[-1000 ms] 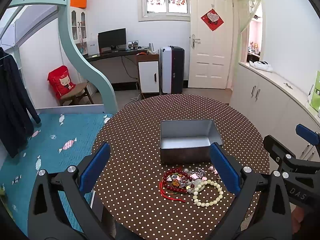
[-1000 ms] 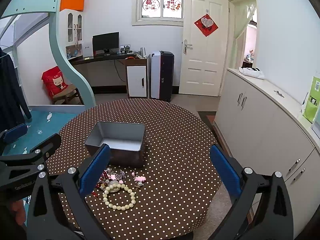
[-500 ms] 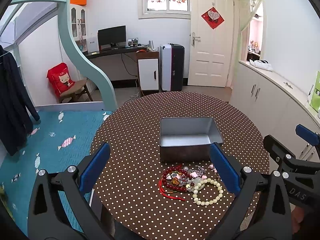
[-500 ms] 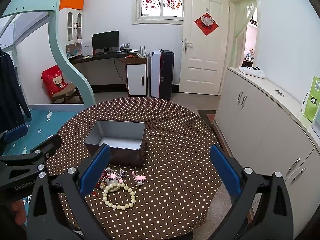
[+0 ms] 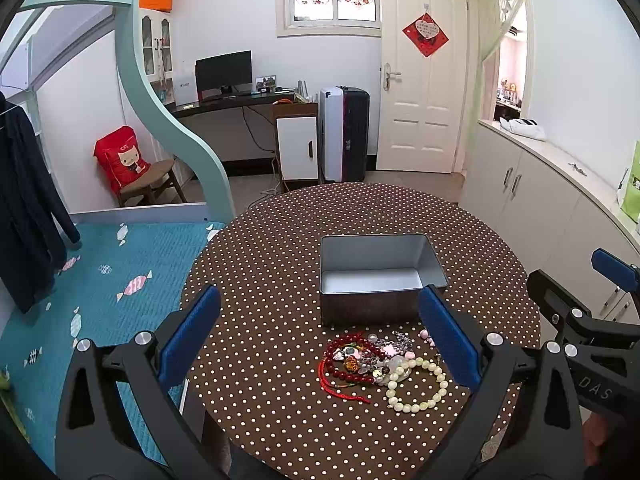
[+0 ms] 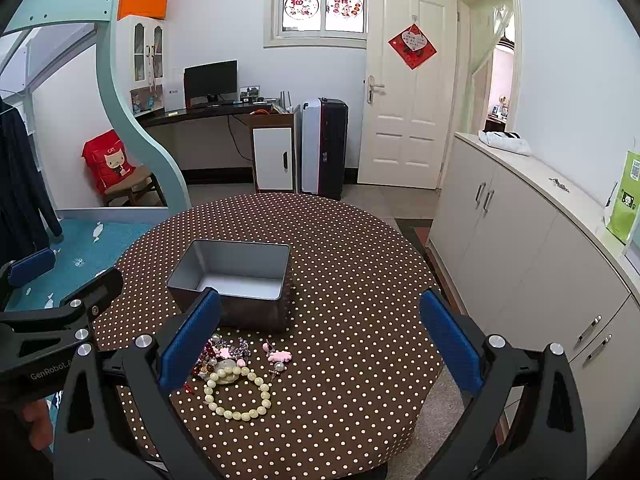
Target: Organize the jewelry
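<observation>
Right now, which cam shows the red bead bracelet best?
Left wrist: the red bead bracelet lies in full view at the left of the jewelry pile, red cord trailing toward the camera. In the right wrist view the right gripper's left finger hides most of it; only a few red beads show.

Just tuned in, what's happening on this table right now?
A person holds two grippers above a polka-dot table. The left gripper and right gripper are both open and hold nothing. A heap of jewelry lies just in front of an open metal tin: a cream bead bracelet, a red bead bracelet and small pink charms. The tin looks empty, so no piece has been put away yet.
</observation>
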### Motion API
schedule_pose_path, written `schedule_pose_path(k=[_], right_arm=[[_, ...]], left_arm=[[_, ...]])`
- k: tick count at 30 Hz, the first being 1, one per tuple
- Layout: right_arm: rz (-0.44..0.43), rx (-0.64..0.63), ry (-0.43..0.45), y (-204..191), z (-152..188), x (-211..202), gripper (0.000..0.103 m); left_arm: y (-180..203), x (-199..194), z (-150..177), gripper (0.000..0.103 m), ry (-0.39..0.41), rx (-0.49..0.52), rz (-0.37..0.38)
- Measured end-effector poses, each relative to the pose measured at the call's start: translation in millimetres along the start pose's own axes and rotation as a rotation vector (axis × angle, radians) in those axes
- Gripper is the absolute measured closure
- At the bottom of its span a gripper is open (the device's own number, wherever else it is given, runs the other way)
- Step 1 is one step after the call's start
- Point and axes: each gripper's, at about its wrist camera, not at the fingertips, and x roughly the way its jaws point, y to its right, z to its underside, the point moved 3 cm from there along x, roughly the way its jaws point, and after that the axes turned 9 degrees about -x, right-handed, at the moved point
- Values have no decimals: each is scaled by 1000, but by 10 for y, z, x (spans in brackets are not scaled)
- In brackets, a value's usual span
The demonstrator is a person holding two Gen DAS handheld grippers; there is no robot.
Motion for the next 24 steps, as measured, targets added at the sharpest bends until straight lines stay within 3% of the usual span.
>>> schedule_pose_path(k=[24], right_arm=[[-5, 2, -12, 23, -10, 45, 7]], left_arm=[[-7, 41, -7, 5, -12, 1, -4]])
